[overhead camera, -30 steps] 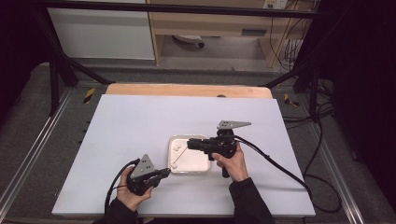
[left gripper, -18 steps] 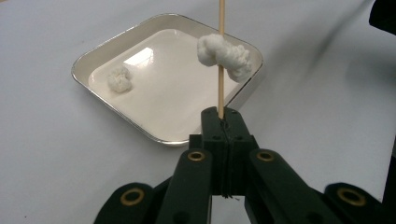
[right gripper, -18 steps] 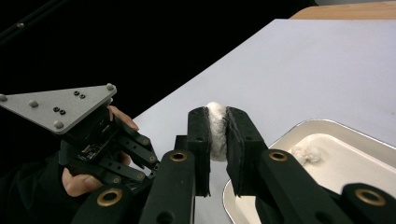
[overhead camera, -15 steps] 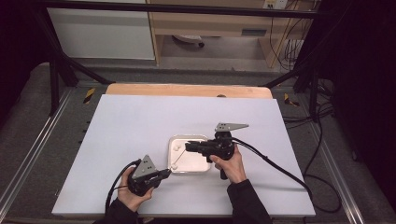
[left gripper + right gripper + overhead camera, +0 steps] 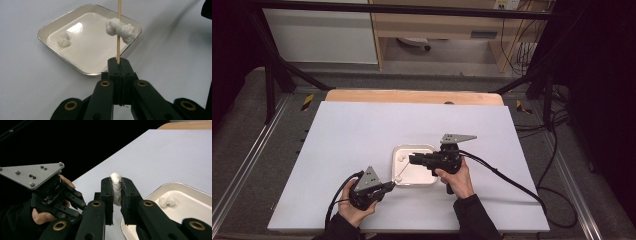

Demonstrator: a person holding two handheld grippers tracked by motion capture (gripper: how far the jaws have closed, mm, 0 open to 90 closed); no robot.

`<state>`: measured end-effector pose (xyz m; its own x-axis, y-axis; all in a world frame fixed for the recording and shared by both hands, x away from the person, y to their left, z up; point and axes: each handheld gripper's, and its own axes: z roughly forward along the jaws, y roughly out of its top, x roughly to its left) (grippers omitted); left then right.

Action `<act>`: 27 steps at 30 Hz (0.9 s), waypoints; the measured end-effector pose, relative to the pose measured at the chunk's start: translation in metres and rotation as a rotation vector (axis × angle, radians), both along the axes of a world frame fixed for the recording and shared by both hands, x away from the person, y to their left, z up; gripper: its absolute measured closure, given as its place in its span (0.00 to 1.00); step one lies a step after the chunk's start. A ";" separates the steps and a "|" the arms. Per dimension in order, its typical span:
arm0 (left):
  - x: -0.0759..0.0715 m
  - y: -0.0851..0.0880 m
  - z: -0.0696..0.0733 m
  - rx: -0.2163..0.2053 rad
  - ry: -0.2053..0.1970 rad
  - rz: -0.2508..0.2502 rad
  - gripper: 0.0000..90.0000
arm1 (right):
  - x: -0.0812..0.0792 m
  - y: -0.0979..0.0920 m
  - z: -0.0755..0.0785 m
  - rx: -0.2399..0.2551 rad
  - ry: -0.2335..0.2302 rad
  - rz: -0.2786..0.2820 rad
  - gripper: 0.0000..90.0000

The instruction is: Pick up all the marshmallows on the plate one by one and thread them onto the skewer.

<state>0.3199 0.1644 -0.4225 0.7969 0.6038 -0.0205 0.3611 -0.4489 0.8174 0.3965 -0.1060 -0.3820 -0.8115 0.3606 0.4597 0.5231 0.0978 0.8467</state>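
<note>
My left gripper (image 5: 118,63) is shut on the bottom end of a thin wooden skewer (image 5: 118,47). The stick rises over a shallow white tray (image 5: 50,43) with a metal rim. A fluffy white piece (image 5: 120,28) is threaded on the skewer. Another loose white piece (image 5: 63,40) lies in the tray. My right gripper (image 5: 116,185) is shut on a third white piece (image 5: 115,188), squeezed upright between its pads. In the high view, the right gripper (image 5: 412,159) reaches leftward over the tray (image 5: 430,181), and the left gripper (image 5: 384,188) sits at the tray's near left corner.
The tray rests on a pale sheet (image 5: 362,135) over the table, with a wooden strip (image 5: 412,96) along the far edge. A cable (image 5: 512,182) trails right from the right gripper. The left gripper's grey plate (image 5: 35,173) and the hand holding it lie close ahead of the right jaws.
The right gripper has drifted slightly left and nearer over the tray with its white piece. The left gripper and skewer have stayed put.
</note>
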 end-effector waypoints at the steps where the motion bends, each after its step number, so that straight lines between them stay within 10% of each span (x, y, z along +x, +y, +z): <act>1: 0.000 0.000 0.000 -0.002 -0.003 0.005 0.99 | 0.000 0.000 0.000 0.000 -0.003 0.002 0.91; 27: 0.000 -0.001 0.000 0.011 0.009 0.001 0.99 | -0.003 0.004 -0.006 -0.012 -0.007 0.009 0.91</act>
<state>0.3197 0.1633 -0.4228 0.7961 0.6048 -0.0206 0.3686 -0.4576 0.8092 0.3937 -0.1023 -0.3876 -0.8183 0.3586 0.4493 0.5158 0.1132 0.8492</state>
